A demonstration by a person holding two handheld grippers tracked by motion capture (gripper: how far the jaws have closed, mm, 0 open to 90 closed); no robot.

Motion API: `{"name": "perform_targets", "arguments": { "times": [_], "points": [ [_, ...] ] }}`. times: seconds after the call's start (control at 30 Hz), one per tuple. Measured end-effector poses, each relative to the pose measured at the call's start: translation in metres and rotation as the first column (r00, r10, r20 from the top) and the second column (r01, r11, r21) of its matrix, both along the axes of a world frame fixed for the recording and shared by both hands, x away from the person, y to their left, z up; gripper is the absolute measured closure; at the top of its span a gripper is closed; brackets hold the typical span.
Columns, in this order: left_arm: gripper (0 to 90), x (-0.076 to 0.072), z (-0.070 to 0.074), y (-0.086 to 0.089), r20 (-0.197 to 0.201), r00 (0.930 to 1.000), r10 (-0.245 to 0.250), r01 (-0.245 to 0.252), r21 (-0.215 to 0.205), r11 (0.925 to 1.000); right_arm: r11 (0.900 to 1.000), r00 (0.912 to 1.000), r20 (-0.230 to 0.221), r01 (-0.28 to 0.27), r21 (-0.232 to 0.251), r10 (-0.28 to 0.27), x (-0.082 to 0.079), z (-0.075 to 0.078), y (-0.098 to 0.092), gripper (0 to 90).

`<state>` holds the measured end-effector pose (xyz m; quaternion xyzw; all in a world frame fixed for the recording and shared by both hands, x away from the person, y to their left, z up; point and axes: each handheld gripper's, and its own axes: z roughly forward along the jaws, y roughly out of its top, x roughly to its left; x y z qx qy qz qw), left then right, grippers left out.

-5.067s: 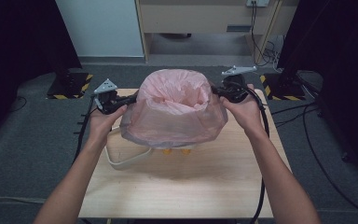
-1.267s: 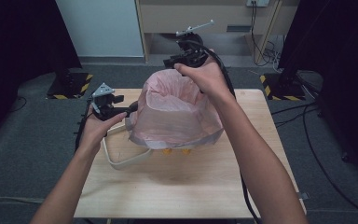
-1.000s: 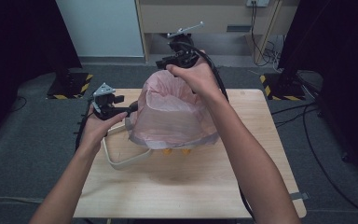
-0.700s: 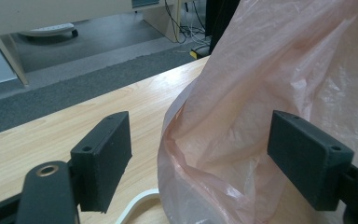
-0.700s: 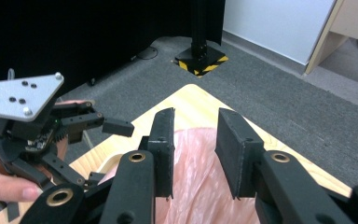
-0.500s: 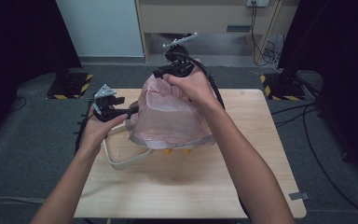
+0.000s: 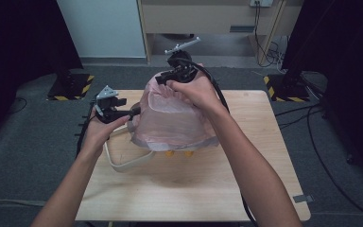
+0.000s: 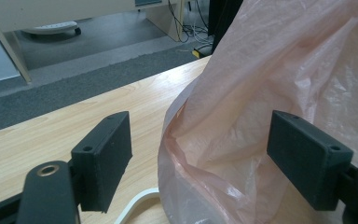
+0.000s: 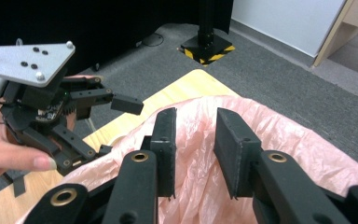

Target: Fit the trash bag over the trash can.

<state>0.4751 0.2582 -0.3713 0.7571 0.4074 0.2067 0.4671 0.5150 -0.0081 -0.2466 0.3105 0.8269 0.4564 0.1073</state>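
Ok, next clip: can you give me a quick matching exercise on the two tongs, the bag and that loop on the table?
Things:
1. left tongs
2. right tongs
3. pink bag
4. cream loop

Descriptions:
A. lies flat on the wooden table, one end running under the bag
B. over the bag's far rim, jaws a narrow gap apart
C. translucent, stands bulging mid-table
D. jaws wide apart, the bag's left edge between them

Pairs: 1-D, 2-B, 3-C, 4-A
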Motion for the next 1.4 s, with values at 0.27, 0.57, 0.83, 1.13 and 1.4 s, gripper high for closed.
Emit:
{"name": "perform_targets", "arguments": {
  "times": [0.27, 0.57, 0.83, 1.13, 1.4],
  "points": [
    [21.2, 0.003, 0.0, 0.0, -0.004, 1.0, -0.002, 0.002, -0.005, 1.0, 0.999, 0.9996, 0.001, -0.03, -0.019, 0.03, -0.007, 0.0, 0.0, 74.2],
    [21.5, 0.003, 0.002, 0.004, 0.005, 0.9998, 0.019, -0.019, -0.012, 0.9997, 0.995, 0.9976, -0.016, -0.068, -0.077, 0.067, -0.014, -0.002, 0.003, 74.7],
    [21.5, 0.003, 0.001, 0.007, 0.004, 0.9997, 0.023, -0.023, -0.014, 0.9996, 0.985, 0.9958, -0.051, -0.083, -0.149, 0.077, -0.009, -0.016, 0.016, 75.0],
    [21.5, 0.003, -0.001, 0.012, 0.001, 0.9994, 0.034, -0.034, -0.026, 0.9991, 0.978, 0.994, -0.087, -0.082, -0.194, 0.066, -0.003, -0.025, 0.019, 73.8],
    [21.5, 0.003, 0.0, 0.012, 0.001, 0.9995, 0.032, -0.032, -0.027, 0.9991, 0.973, 0.9947, -0.092, -0.064, -0.22, 0.045, 0.002, -0.03, 0.02, 66.9]
  ]
}}
